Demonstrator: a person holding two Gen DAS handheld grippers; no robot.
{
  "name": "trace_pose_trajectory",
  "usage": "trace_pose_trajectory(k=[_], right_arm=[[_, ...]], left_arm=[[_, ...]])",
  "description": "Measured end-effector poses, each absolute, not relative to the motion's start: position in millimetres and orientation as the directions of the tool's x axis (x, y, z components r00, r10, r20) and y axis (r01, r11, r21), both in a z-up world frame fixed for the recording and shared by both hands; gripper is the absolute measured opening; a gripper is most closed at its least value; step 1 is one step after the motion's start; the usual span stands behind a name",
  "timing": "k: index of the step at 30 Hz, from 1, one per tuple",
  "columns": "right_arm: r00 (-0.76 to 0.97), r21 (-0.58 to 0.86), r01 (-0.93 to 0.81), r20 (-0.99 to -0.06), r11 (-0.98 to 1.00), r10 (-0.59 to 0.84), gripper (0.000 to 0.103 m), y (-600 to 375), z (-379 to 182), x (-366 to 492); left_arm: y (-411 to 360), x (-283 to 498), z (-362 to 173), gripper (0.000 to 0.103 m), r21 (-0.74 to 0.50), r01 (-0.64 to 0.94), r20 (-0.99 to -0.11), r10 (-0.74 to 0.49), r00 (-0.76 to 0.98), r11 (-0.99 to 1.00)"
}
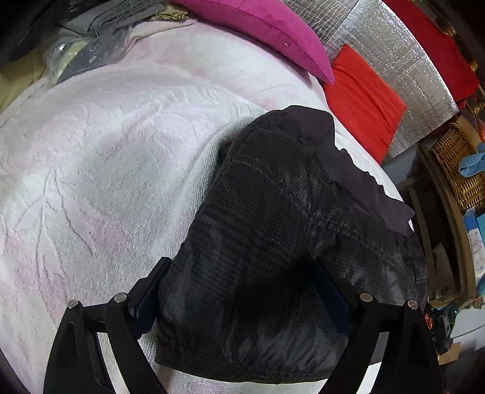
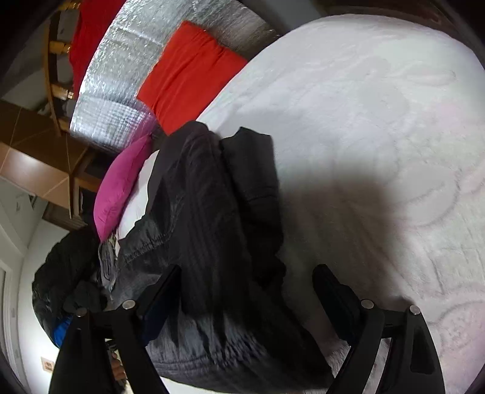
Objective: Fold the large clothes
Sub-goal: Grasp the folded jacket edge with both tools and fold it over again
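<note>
A dark grey checked garment [image 1: 272,230] lies bunched on a pale pink-white bedspread [image 1: 91,169], with a plain black part [image 1: 315,127] at its far end. My left gripper [image 1: 242,263] hovers over its near end, open. The cloth lies loose between the fingers, and the left finger [image 1: 151,288] stands at the garment's edge. In the right wrist view the same garment [image 2: 212,212] stretches away toward the pillows. My right gripper [image 2: 248,272] is open above it, with its right finger [image 2: 333,291] over bare bedspread [image 2: 379,121].
A magenta pillow [image 1: 266,33], a red cushion [image 1: 363,94] and a silver foil panel [image 1: 394,60] line the bed's far side. Folded grey clothes [image 1: 106,21] sit at the far left. A wicker basket [image 1: 457,163] stands on furniture beside the bed.
</note>
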State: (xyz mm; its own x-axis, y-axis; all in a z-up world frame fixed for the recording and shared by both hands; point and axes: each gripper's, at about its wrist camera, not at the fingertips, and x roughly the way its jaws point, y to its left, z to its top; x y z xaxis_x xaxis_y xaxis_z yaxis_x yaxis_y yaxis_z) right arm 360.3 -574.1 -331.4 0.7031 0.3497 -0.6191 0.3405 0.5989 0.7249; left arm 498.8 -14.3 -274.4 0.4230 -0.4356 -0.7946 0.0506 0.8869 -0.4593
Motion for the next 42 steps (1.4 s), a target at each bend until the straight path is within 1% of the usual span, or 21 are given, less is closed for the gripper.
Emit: trace_pose_trajectory(k=[5, 8, 12, 14, 16, 17, 18, 19, 21, 23, 24, 26, 27, 29, 32, 33, 34, 35, 36, 39, 42], right_arm=[[0.714, 0.750, 0.296, -0.585, 0.592, 0.384, 0.091, -570, -331, 370], [0.719, 0.792, 0.243, -0.534, 0.559, 0.444, 0.091, -565, -330, 374], [0.709, 0.779, 0.203, -0.535, 0.593, 0.459, 0.091, -552, -322, 378], [0.697, 0.769, 0.227, -0.557, 0.598, 0.452, 0.091, -550, -327, 381], [0.706, 0.759, 0.239, -0.565, 0.606, 0.428, 0.088, -546, -328, 382], [0.711, 0.751, 0.245, -0.569, 0.613, 0.413, 0.085, -545, -327, 382], [0.714, 0.736, 0.259, -0.582, 0.626, 0.389, 0.077, -542, -325, 382], [0.716, 0.722, 0.269, -0.592, 0.638, 0.369, 0.067, -539, -322, 384], [0.718, 0.696, 0.284, -0.610, 0.660, 0.335, 0.062, -534, -319, 384], [0.715, 0.674, 0.297, -0.626, 0.676, 0.310, 0.061, -529, -317, 386], [0.713, 0.671, 0.298, -0.630, 0.679, 0.309, 0.061, -529, -318, 385], [0.715, 0.681, 0.303, -0.625, 0.666, 0.314, 0.061, -531, -320, 385], [0.718, 0.685, 0.304, -0.622, 0.662, 0.313, 0.061, -531, -320, 385], [0.719, 0.681, 0.307, -0.624, 0.665, 0.307, 0.060, -530, -319, 384], [0.722, 0.684, 0.315, -0.622, 0.658, 0.301, 0.059, -530, -320, 382], [0.723, 0.684, 0.317, -0.623, 0.657, 0.300, 0.058, -531, -319, 381], [0.723, 0.683, 0.319, -0.624, 0.657, 0.297, 0.056, -531, -319, 381], [0.724, 0.683, 0.321, -0.623, 0.656, 0.295, 0.055, -531, -318, 380], [0.726, 0.683, 0.319, -0.622, 0.657, 0.293, 0.051, -530, -316, 379], [0.736, 0.667, 0.310, -0.619, 0.677, 0.273, 0.043, -525, -306, 377], [0.745, 0.647, 0.302, -0.618, 0.700, 0.249, 0.039, -520, -293, 373]], left_arm=[[-15, 501, -277, 0.094, -0.482, 0.079, -0.783, -0.469, 0.408, 0.873], [-18, 502, -276, 0.094, -0.481, 0.101, -0.779, -0.477, 0.406, 0.871], [-24, 502, -273, 0.093, -0.512, 0.114, -0.746, -0.507, 0.432, 0.851], [-28, 501, -271, 0.093, -0.527, 0.141, -0.723, -0.529, 0.445, 0.838], [-36, 499, -270, 0.093, -0.518, 0.170, -0.716, -0.533, 0.450, 0.839], [-41, 499, -271, 0.088, -0.503, 0.180, -0.720, -0.525, 0.454, 0.846], [-46, 498, -271, 0.080, -0.486, 0.186, -0.726, -0.513, 0.458, 0.854], [-48, 499, -272, 0.076, -0.475, 0.188, -0.729, -0.504, 0.463, 0.860], [-50, 500, -272, 0.060, -0.470, 0.182, -0.725, -0.496, 0.478, 0.864], [-45, 502, -272, 0.052, -0.482, 0.167, -0.717, -0.497, 0.488, 0.860], [-44, 502, -272, 0.051, -0.489, 0.161, -0.713, -0.499, 0.492, 0.857], [-43, 502, -272, 0.051, -0.491, 0.151, -0.710, -0.494, 0.502, 0.858], [-44, 503, -273, 0.061, -0.490, 0.139, -0.712, -0.487, 0.506, 0.860], [-47, 505, -277, 0.077, -0.520, 0.129, -0.701, -0.508, 0.500, 0.844], [-52, 505, -277, 0.077, -0.517, 0.128, -0.698, -0.504, 0.510, 0.846], [-53, 505, -276, 0.067, -0.519, 0.122, -0.694, -0.501, 0.518, 0.846], [-53, 506, -275, 0.060, -0.510, 0.107, -0.697, -0.483, 0.530, 0.853], [-52, 506, -274, 0.047, -0.501, 0.095, -0.700, -0.467, 0.539, 0.860], [-48, 506, -273, 0.038, -0.507, 0.090, -0.696, -0.469, 0.545, 0.857], [-45, 503, -267, 0.027, -0.525, 0.087, -0.678, -0.478, 0.558, 0.846], [-50, 498, -256, 0.023, -0.505, 0.109, -0.673, -0.470, 0.571, 0.856]])
